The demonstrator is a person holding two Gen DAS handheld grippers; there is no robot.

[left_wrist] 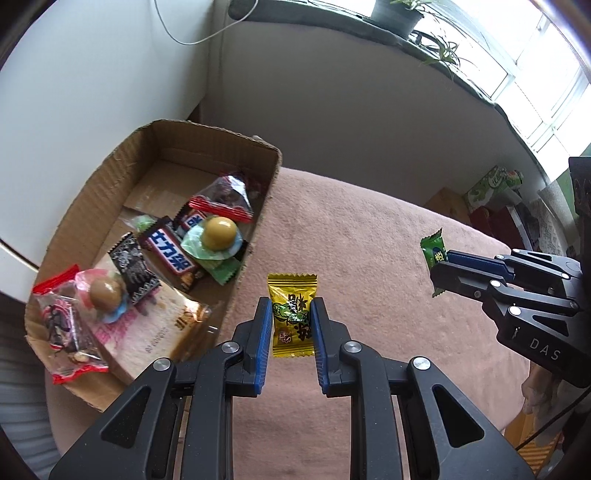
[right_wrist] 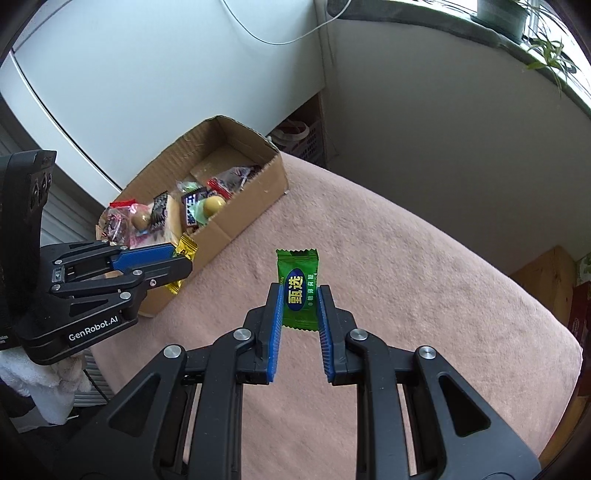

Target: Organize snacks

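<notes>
My left gripper (left_wrist: pixel 292 312) is shut on a yellow candy packet (left_wrist: pixel 291 317) and holds it above the pink cloth, just right of the cardboard box (left_wrist: pixel 110 170). The box holds several wrapped snacks, among them a dark chocolate bar (left_wrist: pixel 170 254) and a round lollipop (left_wrist: pixel 219 233). My right gripper (right_wrist: pixel 300 301) is shut on a green candy packet (right_wrist: pixel 298 288) above the cloth. In the left wrist view the right gripper (left_wrist: pixel 439 271) shows at right with the green packet (left_wrist: pixel 434 247). In the right wrist view the left gripper (right_wrist: pixel 181 258) shows beside the box (right_wrist: pixel 258 199) with the yellow packet (right_wrist: pixel 186 247).
A pink cloth (left_wrist: pixel 369 258) covers the table. A white wall and a windowsill with potted plants (left_wrist: pixel 399 14) lie behind. Green and red boxes (left_wrist: pixel 491 184) stand beyond the table's right edge. A wooden surface (right_wrist: pixel 546 273) lies to the right.
</notes>
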